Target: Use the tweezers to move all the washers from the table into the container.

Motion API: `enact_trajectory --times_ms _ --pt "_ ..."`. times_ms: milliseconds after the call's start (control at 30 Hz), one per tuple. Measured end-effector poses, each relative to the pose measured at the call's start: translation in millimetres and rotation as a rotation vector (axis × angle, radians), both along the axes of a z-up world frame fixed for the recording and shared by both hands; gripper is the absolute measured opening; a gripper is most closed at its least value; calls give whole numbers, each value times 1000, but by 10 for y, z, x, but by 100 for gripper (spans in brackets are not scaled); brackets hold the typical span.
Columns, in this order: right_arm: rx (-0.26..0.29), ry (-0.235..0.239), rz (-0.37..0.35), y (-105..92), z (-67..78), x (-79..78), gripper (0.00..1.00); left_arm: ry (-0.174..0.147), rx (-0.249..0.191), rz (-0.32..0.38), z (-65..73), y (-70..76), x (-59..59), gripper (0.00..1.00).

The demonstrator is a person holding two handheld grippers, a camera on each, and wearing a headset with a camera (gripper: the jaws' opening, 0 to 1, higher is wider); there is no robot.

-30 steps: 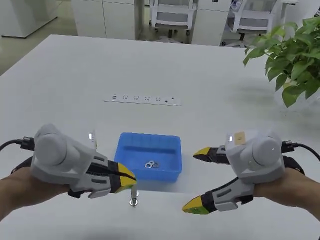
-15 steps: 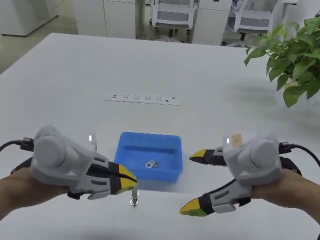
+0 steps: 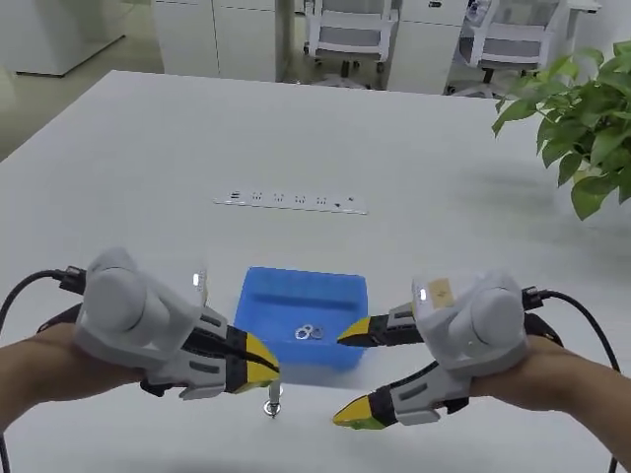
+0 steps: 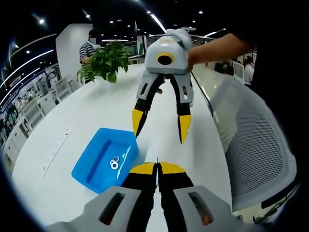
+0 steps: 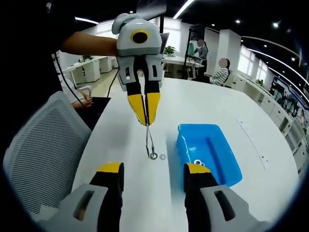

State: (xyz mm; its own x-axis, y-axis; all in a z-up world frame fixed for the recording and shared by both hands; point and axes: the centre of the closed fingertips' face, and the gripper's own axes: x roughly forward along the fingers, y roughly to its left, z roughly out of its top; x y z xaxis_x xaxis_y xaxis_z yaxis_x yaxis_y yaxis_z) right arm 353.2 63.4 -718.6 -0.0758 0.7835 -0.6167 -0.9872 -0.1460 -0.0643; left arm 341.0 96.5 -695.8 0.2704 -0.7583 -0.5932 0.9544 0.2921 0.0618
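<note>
My left gripper (image 3: pixel 258 361) is shut on thin metal tweezers (image 5: pixel 148 137) that point down at the white table. Their tips rest at a small washer (image 5: pixel 153 155), with a second washer (image 5: pixel 162 156) just beside it; in the head view one washer (image 3: pixel 272 407) shows under the tweezers. The blue container (image 3: pixel 296 296) stands just beyond, with two washers (image 3: pixel 309 332) inside. My right gripper (image 3: pixel 352 374) hovers open at the container's near right corner, nothing between its jaws. The left gripper view shows that gripper (image 4: pixel 159 126) open above the container (image 4: pixel 96 162).
A white power strip (image 3: pixel 289 201) lies further back on the table. A potted plant (image 3: pixel 582 128) stands at the far right. Office chairs (image 3: pixel 345 30) line the far edge. A grey mesh chair (image 5: pixel 43 150) sits by the near table edge.
My right gripper has drifted left, closer to the container's near right corner, still open. The left gripper holds its place with the tweezers. The head camera has shifted slightly.
</note>
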Motion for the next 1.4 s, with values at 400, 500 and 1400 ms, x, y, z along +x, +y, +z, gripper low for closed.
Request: enact_trajectory --times_ms 400,500,1400 --pt "-8 -31 114 272 -119 -93 30 7 14 -29 -3 0 2 5" --pt "-2 -26 134 339 -125 -130 28 9 12 -31 -2 3 3 5" --pt "-19 -80 227 607 -244 -190 9 14 10 -43 13 5 -25 5"
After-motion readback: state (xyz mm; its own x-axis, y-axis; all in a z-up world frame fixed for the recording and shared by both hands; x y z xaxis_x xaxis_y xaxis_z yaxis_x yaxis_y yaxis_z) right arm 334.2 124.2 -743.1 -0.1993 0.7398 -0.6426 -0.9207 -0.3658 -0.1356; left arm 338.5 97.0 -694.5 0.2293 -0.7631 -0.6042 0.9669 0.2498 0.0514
